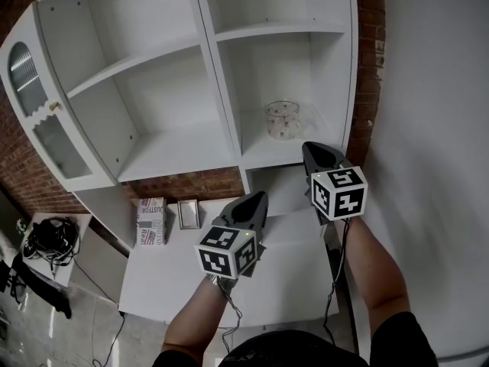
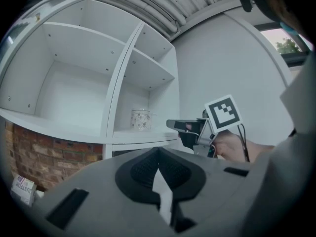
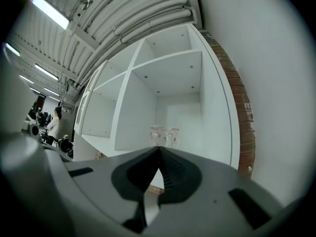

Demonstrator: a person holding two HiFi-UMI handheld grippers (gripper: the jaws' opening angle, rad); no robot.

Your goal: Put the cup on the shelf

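Observation:
A clear glass cup (image 1: 283, 119) with small dots stands upright on the white shelf (image 1: 263, 153), in the lower right compartment. It also shows in the left gripper view as the cup (image 2: 140, 119) and in the right gripper view as the cup (image 3: 164, 136). My right gripper (image 1: 315, 147) is level in front of that compartment, a short way back from the cup, jaws shut with nothing in them; its tip (image 3: 159, 148) points at the cup. My left gripper (image 1: 262, 196) is lower and to the left, its jaws (image 2: 158, 150) meeting at the tip and empty. The right gripper (image 2: 170, 125) shows there too.
The shelf unit has several empty compartments and an open glass door (image 1: 30, 105) at the left. Below it, a white counter (image 1: 229, 281) carries a printed box (image 1: 151, 220) and a small frame (image 1: 189, 214) against a brick wall (image 1: 191, 183). A white wall (image 1: 435, 128) rises at right.

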